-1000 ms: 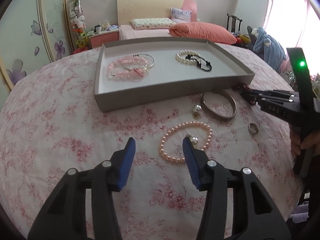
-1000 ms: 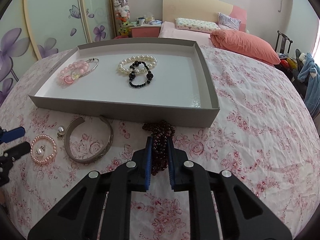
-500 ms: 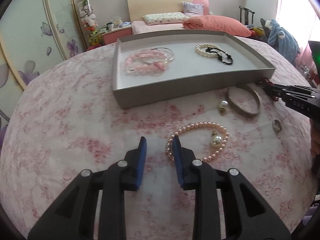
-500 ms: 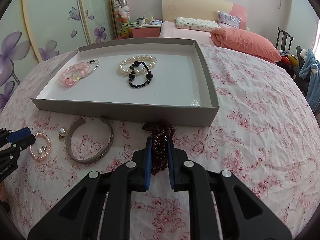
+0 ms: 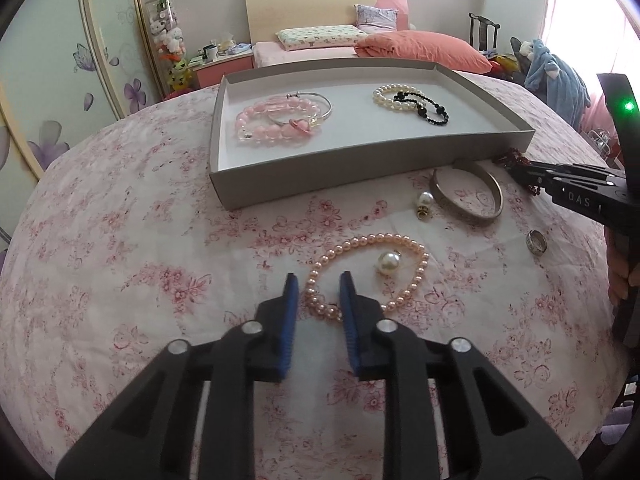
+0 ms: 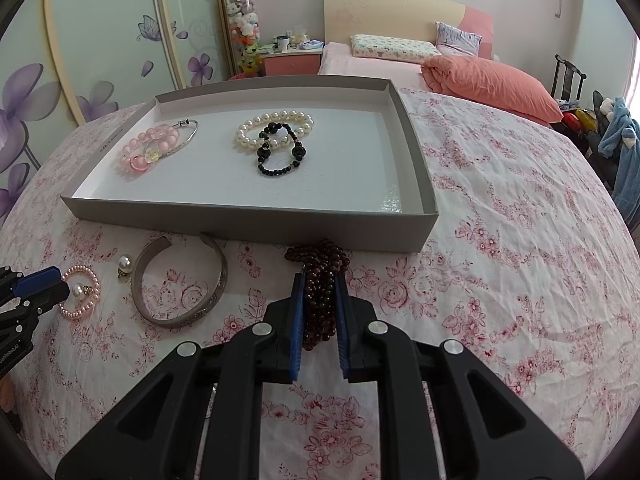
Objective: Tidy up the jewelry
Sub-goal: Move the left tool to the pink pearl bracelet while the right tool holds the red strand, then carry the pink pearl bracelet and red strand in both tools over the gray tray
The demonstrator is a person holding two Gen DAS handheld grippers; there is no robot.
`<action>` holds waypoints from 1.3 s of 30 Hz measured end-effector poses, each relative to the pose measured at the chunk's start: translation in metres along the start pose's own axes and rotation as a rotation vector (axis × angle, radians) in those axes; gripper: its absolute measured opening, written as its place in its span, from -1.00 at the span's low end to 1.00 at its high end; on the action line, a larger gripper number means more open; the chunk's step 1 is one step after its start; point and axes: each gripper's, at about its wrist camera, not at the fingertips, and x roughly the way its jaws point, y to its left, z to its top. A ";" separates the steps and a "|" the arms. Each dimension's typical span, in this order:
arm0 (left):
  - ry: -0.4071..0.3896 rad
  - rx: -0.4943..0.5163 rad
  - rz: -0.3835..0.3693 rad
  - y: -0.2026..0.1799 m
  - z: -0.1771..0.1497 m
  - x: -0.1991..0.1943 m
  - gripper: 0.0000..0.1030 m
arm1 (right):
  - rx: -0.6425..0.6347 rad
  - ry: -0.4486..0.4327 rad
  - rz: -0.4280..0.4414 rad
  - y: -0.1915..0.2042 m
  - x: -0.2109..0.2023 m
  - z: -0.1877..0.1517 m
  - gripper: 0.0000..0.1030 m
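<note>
A grey tray (image 5: 372,160) (image 6: 248,220) holds pink bead bracelets (image 5: 276,128), a silver bangle, a white pearl bracelet (image 6: 276,128) and a black bead bracelet (image 6: 280,154). My left gripper (image 5: 318,286) is narrowly open, its fingers straddling the near-left part of a pink pearl bracelet (image 5: 404,240) on the floral cloth; the bracelet also shows in the right wrist view (image 6: 82,294). My right gripper (image 6: 318,286) is shut on a dark red bead bracelet (image 6: 318,264) lying by the tray's front wall.
On the cloth lie a wide metal cuff bangle (image 5: 468,196) (image 6: 180,280), two pearl earrings (image 5: 388,262) (image 5: 424,202) and a silver ring (image 5: 536,242). A bed with an orange pillow (image 6: 492,84) stands behind the table.
My left gripper has narrowed and moved onto the pink pearl bracelet's left side. My right gripper stays shut on the dark red beads in the same place.
</note>
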 end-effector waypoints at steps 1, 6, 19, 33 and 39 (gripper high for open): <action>-0.001 0.006 0.004 -0.001 0.000 0.000 -0.65 | 0.000 0.000 0.000 0.000 0.000 0.000 -0.71; -0.004 0.016 0.023 -0.003 0.002 0.002 -0.67 | 0.002 0.000 0.001 -0.001 0.000 0.000 -0.70; -0.054 -0.040 -0.036 0.005 0.009 -0.010 -0.88 | 0.067 -0.027 0.029 -0.006 -0.006 -0.002 -0.74; -0.194 -0.054 -0.164 -0.014 0.029 -0.041 -0.88 | 0.129 -0.149 0.106 -0.005 -0.034 0.003 -0.75; -0.232 -0.052 -0.197 -0.020 0.035 -0.050 -0.88 | 0.126 -0.190 0.125 0.000 -0.048 0.004 -0.75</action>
